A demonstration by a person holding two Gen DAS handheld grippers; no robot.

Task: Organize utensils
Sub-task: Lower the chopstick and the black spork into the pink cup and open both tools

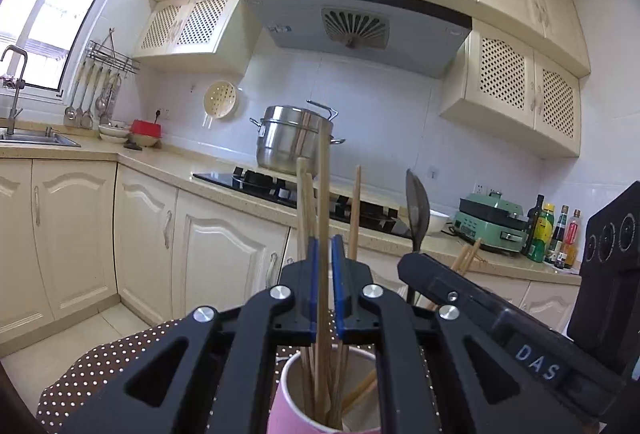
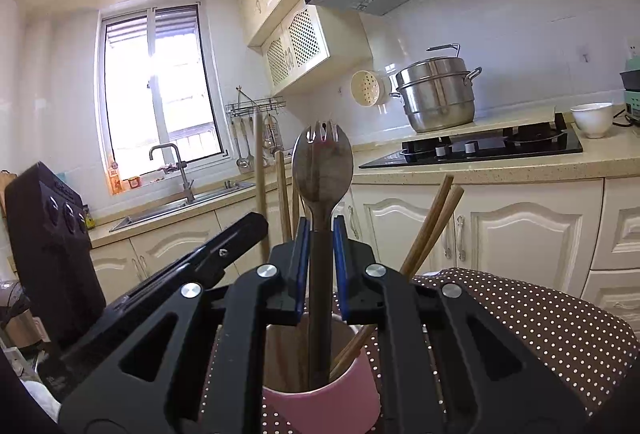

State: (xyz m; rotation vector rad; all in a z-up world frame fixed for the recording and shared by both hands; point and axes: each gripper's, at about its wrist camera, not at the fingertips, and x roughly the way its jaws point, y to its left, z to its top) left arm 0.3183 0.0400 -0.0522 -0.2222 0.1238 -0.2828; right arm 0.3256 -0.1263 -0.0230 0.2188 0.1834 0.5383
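Observation:
A pink cup [image 1: 288,410] [image 2: 320,406] stands on a brown polka-dot cloth [image 2: 540,322] and holds several wooden chopsticks. My left gripper [image 1: 325,246] is shut on one upright chopstick [image 1: 322,194], whose lower end reaches down into the cup. My right gripper [image 2: 321,224] is shut on the handle of a dark metal spork [image 2: 322,162]; its head points up and its handle goes into the same cup. Two more chopsticks [image 2: 430,222] lean to the right in the cup. The right gripper also shows in the left wrist view [image 1: 416,262], close beside the left one.
A cream counter runs behind, with a black gas hob [image 2: 480,146], a steel steamer pot [image 1: 292,142] [image 2: 436,94] and a white bowl [image 2: 592,118]. A sink and tap [image 2: 176,170] sit under the window. Bottles [image 1: 552,234] and a green appliance [image 1: 492,222] stand at the right.

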